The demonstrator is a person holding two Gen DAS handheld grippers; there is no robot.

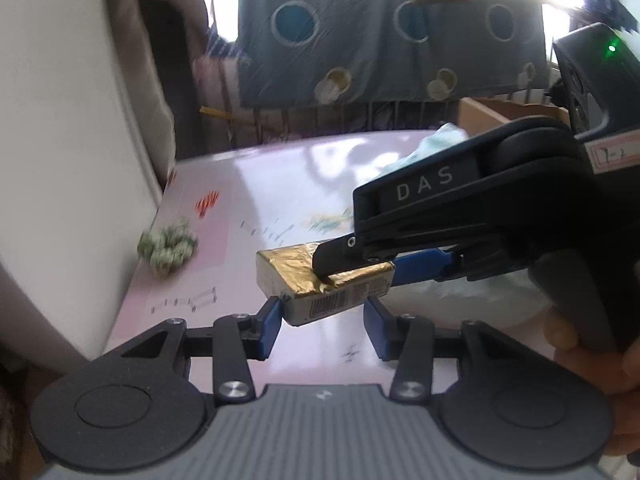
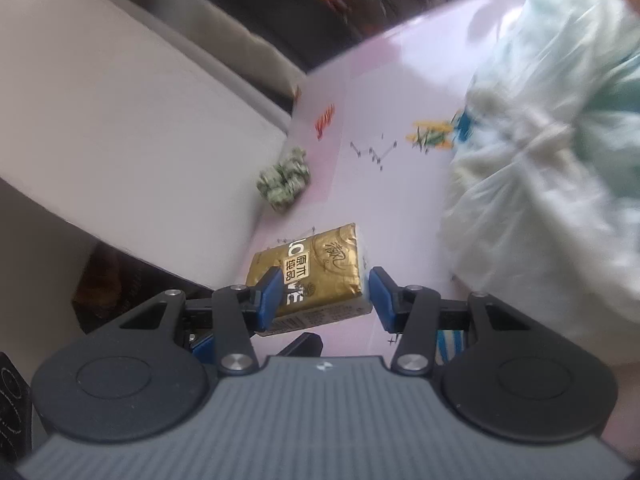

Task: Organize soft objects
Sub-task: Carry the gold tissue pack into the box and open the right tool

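Note:
A gold tissue pack [image 1: 288,268] hangs just above the pink table [image 1: 280,184], gripped from two sides. My left gripper [image 1: 324,316] is shut on the pack's near, barcoded end, with a blue pad against each side. My right gripper [image 1: 352,272] reaches in from the right and is shut on the pack's top and underside. In the right wrist view the same pack [image 2: 320,264] sits face up between the right gripper's [image 2: 324,296] blue pads. One of the left gripper's fingers [image 2: 306,344] shows just below it.
A small green knobbly soft thing [image 1: 168,248] [image 2: 284,180] lies on the table by a white panel [image 1: 80,160] on the left. A pale, stuffed plastic bag [image 2: 552,160] fills the table's right side. A cardboard box [image 1: 500,110] stands behind. A hand [image 1: 592,360] holds the right gripper.

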